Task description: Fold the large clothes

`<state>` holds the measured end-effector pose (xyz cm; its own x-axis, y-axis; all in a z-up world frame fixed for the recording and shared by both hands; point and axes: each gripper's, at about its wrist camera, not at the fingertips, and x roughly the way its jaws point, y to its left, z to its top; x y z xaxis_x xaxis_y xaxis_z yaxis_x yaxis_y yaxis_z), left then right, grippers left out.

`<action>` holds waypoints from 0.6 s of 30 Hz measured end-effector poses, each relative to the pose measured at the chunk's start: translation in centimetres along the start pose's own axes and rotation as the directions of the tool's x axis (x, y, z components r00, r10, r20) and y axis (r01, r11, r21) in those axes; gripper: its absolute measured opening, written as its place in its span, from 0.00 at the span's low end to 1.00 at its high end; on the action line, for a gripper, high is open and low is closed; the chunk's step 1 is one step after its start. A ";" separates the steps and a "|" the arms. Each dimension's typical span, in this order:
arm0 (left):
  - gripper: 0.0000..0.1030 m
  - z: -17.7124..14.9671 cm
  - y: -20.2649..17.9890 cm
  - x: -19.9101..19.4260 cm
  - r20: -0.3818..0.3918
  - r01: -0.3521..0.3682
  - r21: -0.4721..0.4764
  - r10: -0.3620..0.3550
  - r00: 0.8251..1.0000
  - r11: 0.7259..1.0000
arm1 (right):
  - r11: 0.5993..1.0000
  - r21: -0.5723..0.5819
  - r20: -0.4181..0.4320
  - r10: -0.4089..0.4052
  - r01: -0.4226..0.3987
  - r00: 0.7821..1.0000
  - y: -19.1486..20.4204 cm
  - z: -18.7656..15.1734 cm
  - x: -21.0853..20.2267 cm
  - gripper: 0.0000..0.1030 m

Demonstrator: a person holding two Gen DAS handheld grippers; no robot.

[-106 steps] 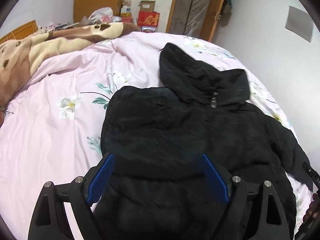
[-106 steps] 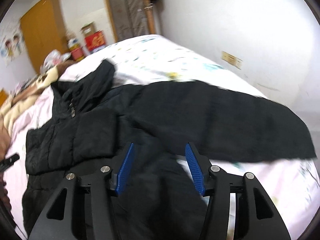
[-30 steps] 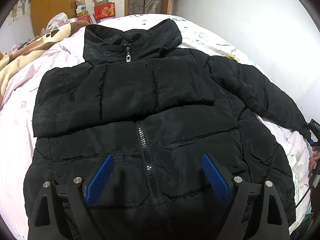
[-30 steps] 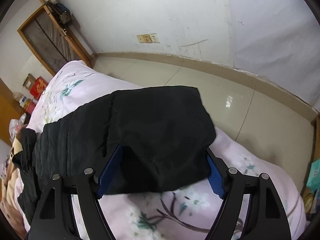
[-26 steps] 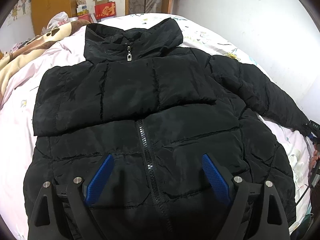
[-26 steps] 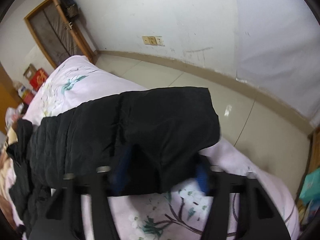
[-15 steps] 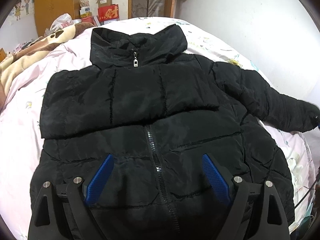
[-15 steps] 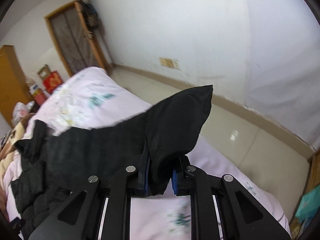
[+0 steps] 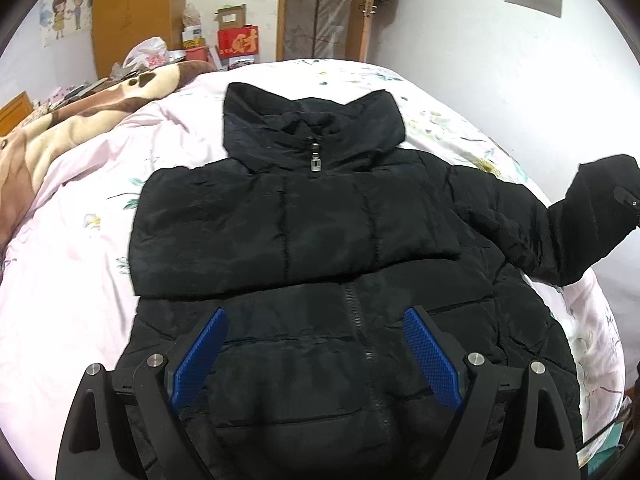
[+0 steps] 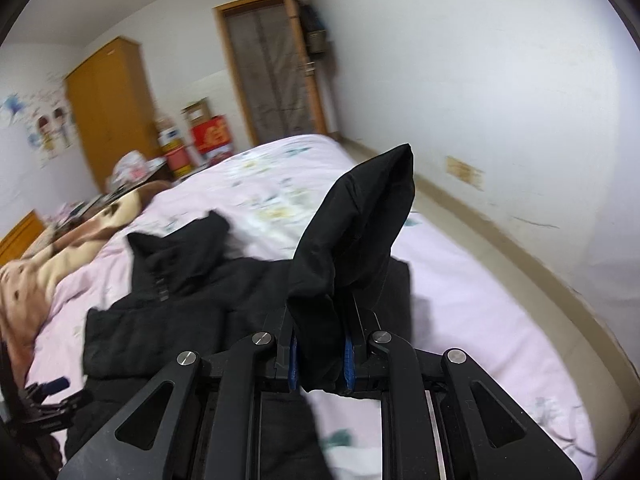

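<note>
A pink flowered bed (image 9: 100, 184) fills most of the left wrist view, and a black jacket (image 9: 320, 240) lies front-up across its middle, collar toward the top of the frame and one sleeve folded across the chest. The left gripper (image 9: 316, 354) hangs at the bottom centre over the jacket's hem, jaws spread wide and empty. The right gripper (image 10: 320, 354), low in its own view, is clamped on the cuff of the other sleeve (image 10: 360, 232), which is lifted off the bed.
</note>
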<state>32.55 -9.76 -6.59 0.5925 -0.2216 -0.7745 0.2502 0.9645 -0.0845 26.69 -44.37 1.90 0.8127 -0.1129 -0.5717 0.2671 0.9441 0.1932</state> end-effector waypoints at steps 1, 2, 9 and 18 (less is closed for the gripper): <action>0.87 0.0 0.4 -0.1 0.002 -0.002 -0.007 0.002 1.000 1.000 | 1.000 -0.022 -0.005 0.016 -0.016 1.000 1.3 -0.3 0.4 0.16; 0.87 0.0 0.9 -0.3 0.004 -0.005 -0.015 0.005 1.000 1.000 | 0.999 -0.040 -0.010 0.030 -0.030 1.000 2.5 -0.5 0.7 0.16; 0.87 0.0 4.1 -0.4 0.009 -0.028 -0.054 0.028 1.000 0.998 | 0.982 -0.137 -0.066 0.125 -0.133 0.990 10.2 -2.0 3.8 0.16; 0.87 0.8 7.9 0.0 0.017 -0.018 -0.129 0.021 1.000 0.992 | 0.947 -0.193 -0.168 0.228 -0.259 0.959 19.2 -4.4 8.4 0.16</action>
<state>35.10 -2.27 -6.74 0.6102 -0.2041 -0.7655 0.1389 0.9788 -0.1503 36.40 -25.84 -2.71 0.7532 0.1591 -0.6382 -0.0574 0.9825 0.1773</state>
